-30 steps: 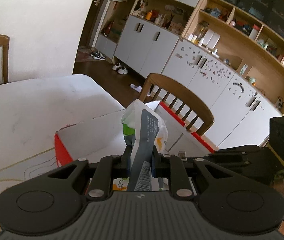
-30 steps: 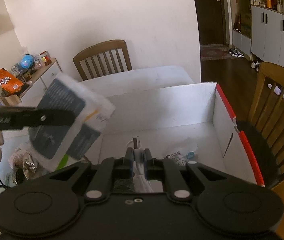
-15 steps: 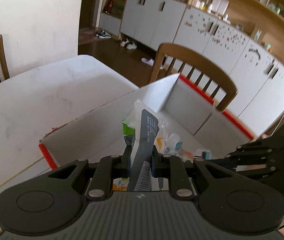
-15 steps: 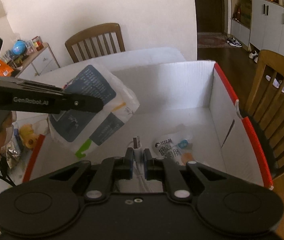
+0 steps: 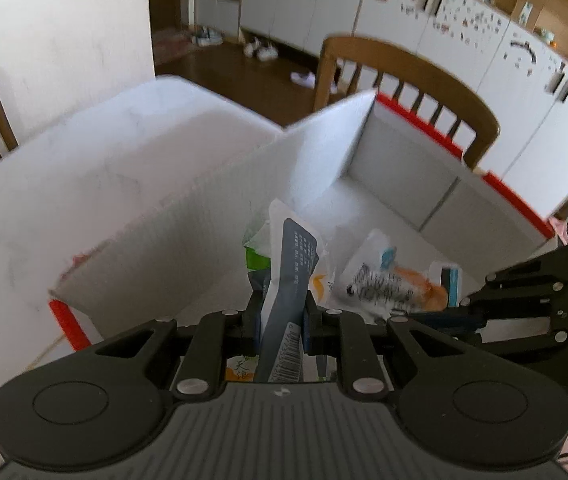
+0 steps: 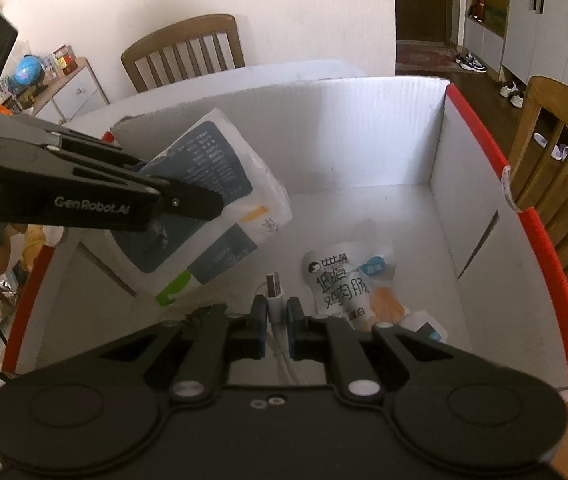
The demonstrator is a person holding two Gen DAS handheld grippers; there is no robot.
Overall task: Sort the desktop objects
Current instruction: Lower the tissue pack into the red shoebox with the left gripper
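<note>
The left gripper [image 5: 281, 316] is clamping one tissue pack [image 6: 203, 208] above the white cardboard box [image 6: 364, 128]. The right gripper [image 6: 275, 316] is pinching one white USB cable [image 6: 275, 296] over the box floor, where one sausage packet [image 6: 344, 280] is lying.

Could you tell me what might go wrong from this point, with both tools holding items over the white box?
1. The left tool pinches the tissue pack by one edge, tilted above the box; its soft wrap could slip and drop early.
2. If released here, the pack may land partly on the snack pouch already inside.
3. The right tool grips the white USB cable near its plug; the loose remainder could trail over the box wall.
</note>
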